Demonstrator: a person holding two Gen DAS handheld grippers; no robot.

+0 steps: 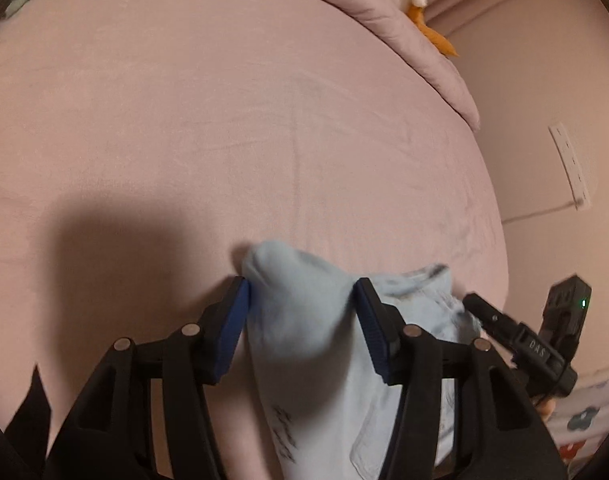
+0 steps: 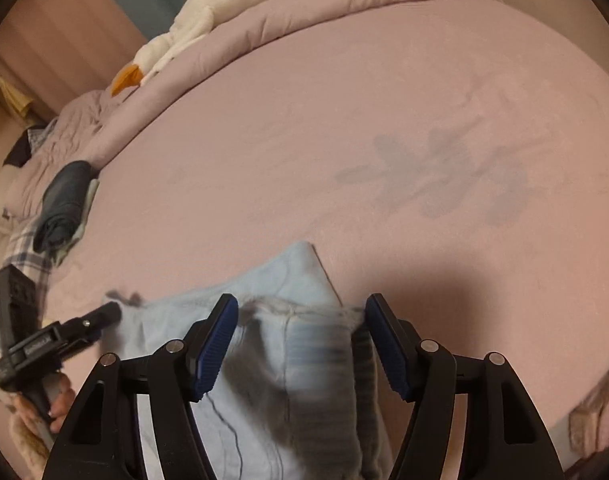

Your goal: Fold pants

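Light blue pants lie bunched at the near edge of a pink bed. My left gripper has its jaws spread wide, with a bulging fold of the pants between the blue pads. In the right wrist view the pants show a grey ribbed waistband lying between the spread jaws of my right gripper. The right gripper also shows in the left wrist view, at the pants' right side. The left gripper shows in the right wrist view, at the pants' left edge.
A rumpled mauve duvet with a white and orange plush goose lies at the bed's far side. A folded dark garment sits at the bed's left edge. A wall socket strip is on the right wall.
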